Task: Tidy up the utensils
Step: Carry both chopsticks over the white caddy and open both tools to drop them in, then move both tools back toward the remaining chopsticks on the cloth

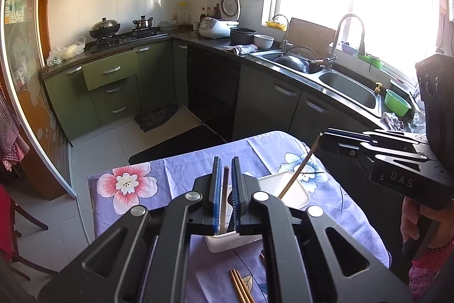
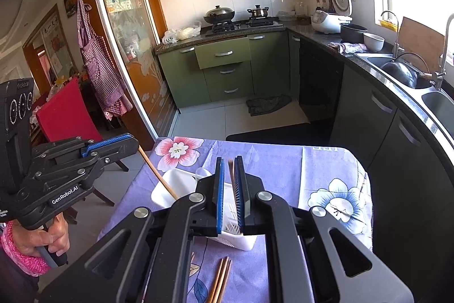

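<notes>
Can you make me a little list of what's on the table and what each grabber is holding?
table cover: purple flowered cloth
container: white basket on the cloth
left gripper: shut on a chopstick, tip down over the basket
right gripper: shut on another chopstick, tip down over the basket
still loose: chopsticks lying on the cloth in front of the basket

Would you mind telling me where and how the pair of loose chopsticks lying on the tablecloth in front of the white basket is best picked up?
Grip the loose chopsticks near their middle, coming from above with the jaws across their width. They lie flat and side by side on the tablecloth, just short of the white basket, so a crosswise pinch could catch both. Both grippers already hold a chopstick each, so one must let go first.
</notes>
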Tool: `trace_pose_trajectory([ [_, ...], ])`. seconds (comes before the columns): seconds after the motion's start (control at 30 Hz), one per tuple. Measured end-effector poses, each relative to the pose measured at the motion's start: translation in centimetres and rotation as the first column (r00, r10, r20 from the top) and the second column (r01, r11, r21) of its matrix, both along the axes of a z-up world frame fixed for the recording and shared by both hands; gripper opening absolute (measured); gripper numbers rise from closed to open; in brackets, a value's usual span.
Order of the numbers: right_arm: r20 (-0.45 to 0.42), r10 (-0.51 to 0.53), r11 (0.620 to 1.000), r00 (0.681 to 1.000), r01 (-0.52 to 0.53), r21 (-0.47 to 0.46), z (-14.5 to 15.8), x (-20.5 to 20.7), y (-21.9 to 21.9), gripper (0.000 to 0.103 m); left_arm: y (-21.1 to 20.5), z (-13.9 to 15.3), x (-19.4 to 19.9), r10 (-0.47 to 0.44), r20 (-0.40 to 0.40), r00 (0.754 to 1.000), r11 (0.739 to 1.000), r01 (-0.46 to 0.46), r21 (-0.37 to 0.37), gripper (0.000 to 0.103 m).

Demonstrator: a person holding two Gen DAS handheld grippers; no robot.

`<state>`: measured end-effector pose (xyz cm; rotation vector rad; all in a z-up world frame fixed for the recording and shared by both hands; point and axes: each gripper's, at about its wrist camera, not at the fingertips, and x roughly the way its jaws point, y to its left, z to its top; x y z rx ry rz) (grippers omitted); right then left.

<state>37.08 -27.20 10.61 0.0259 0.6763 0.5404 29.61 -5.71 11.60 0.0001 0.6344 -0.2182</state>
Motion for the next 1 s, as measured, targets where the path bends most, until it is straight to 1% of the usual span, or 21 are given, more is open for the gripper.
trace_pose_trajectory([
  [0.03, 0.010, 0.004, 1.000, 1.000, -0.004, 0.007, 0.5, -0.6, -0.2, 0.009, 0.0, 0.4, -0.4, -0.002, 0.007, 1.000, 1.000, 0.002, 0.001, 0.021],
  [0.07, 0.021, 0.007, 1.000, 1.000, -0.008, 0.015, 0.9, -1.4, -0.5, 0.009, 0.1, 0.8, -1.0, 0.000, 0.017, 1.000, 1.000, 0.000, 0.005, 0.033],
  [0.1, 0.033, 0.011, 1.000, 0.999, -0.011, 0.024, 1.3, -2.3, -0.8, 0.009, 0.1, 1.2, -1.6, 0.002, 0.026, 1.000, 1.000, -0.003, 0.008, 0.039],
  [0.13, 0.044, 0.014, 0.999, 0.999, -0.015, 0.029, 1.6, -3.2, -1.2, 0.009, 0.1, 1.4, -2.3, 0.005, 0.030, 1.000, 1.000, -0.005, 0.014, 0.048],
  [0.17, 0.054, 0.016, 0.999, 0.998, -0.017, 0.032, 1.8, -4.3, -1.7, 0.009, 0.1, 1.4, -3.0, 0.007, 0.028, 1.000, 1.000, -0.008, 0.020, 0.052],
  [0.2, 0.062, 0.018, 0.999, 0.998, -0.020, 0.035, 1.8, -5.4, -2.2, 0.013, 0.2, 1.2, -3.7, 0.007, 0.018, 1.000, 1.000, -0.007, 0.022, 0.054],
  [0.23, 0.067, 0.018, 0.999, 0.998, -0.021, 0.034, 1.7, -6.5, -2.7, 0.015, 0.2, 0.7, -4.4, 0.008, 0.002, 1.000, 1.000, -0.008, 0.021, 0.059],
  [0.27, 0.068, 0.019, 0.999, 0.998, -0.021, 0.029, 1.2, -7.6, -3.2, 0.015, 0.2, -0.2, -5.0, 0.012, -0.026, 1.000, 1.000, -0.012, 0.023, 0.064],
  [0.3, 0.066, 0.019, 1.000, 0.998, -0.020, 0.024, 0.6, -8.7, -3.7, 0.015, 0.2, -1.4, -5.4, 0.015, -0.064, 0.998, 1.000, -0.013, 0.023, 0.064],
  [0.33, 0.060, 0.018, 1.000, 0.998, -0.019, 0.020, -0.2, -9.7, -4.2, 0.015, 0.3, -2.9, -5.8, 0.018, -0.106, 0.994, 1.000, -0.017, 0.018, 0.065],
  [0.37, 0.049, 0.016, 1.000, 0.999, -0.017, 0.018, -1.1, -10.6, -4.7, 0.015, 0.3, -4.8, -5.9, 0.025, -0.165, 0.986, 1.000, -0.022, 0.017, 0.065],
  [0.43, 0.021, 0.009, 1.000, 1.000, -0.010, 0.019, -3.2, -12.2, -5.7, 0.015, 0.0, -8.6, -5.9, 0.015, -0.287, 0.958, 1.000, -0.015, 0.003, 0.065],
  [0.5, -0.017, 0.004, 1.000, 1.000, -0.003, 0.025, -5.4, -13.4, -6.7, 0.015, -0.4, -12.3, -5.7, 0.013, -0.380, 0.925, 1.000, -0.011, 0.007, 0.063],
  [0.53, -0.038, -0.001, 1.000, 0.999, 0.002, 0.030, -6.4, -13.7, -7.2, 0.019, -0.6, -13.9, -5.6, 0.017, -0.410, 0.912, 1.000, -0.012, 0.015, 0.051],
  [0.57, -0.060, -0.006, 0.999, 0.998, 0.008, 0.036, -7.5, -14.0, -7.7, 0.022, -0.8, -15.3, -5.5, 0.030, -0.440, 0.897, 0.999, -0.019, 0.028, 0.037],
  [0.6, -0.083, -0.009, 0.999, 0.997, 0.012, 0.042, -8.6, -14.2, -8.1, 0.024, -0.9, -16.5, -5.3, 0.039, -0.468, 0.883, 0.999, -0.026, 0.035, 0.033],
  [0.67, -0.121, -0.014, 0.998, 0.993, 0.021, 0.053, -10.5, -14.6, -8.9, 0.024, -1.0, -18.3, -5.0, 0.055, -0.502, 0.863, 0.998, -0.035, 0.048, 0.029],
  [0.77, -0.158, -0.017, 0.997, 0.987, 0.028, 0.067, -12.6, -14.9, -9.8, 0.024, -1.2, -19.8, -4.7, 0.075, -0.526, 0.847, 0.997, -0.048, 0.064, 0.028],
  [0.87, -0.180, -0.019, 0.997, 0.983, 0.033, 0.075, -13.6, -15.0, -10.3, 0.024, -1.6, -20.6, -4.5, 0.081, -0.547, 0.833, 0.996, -0.052, 0.068, 0.028],
  [1.0, -0.195, -0.019, 0.996, 0.981, 0.035, 0.080, -14.0, -14.7, -10.7, 0.024, -2.2, -21.1, -4.3, 0.090, -0.553, 0.828, 0.995, -0.048, 0.090, 0.028],
])
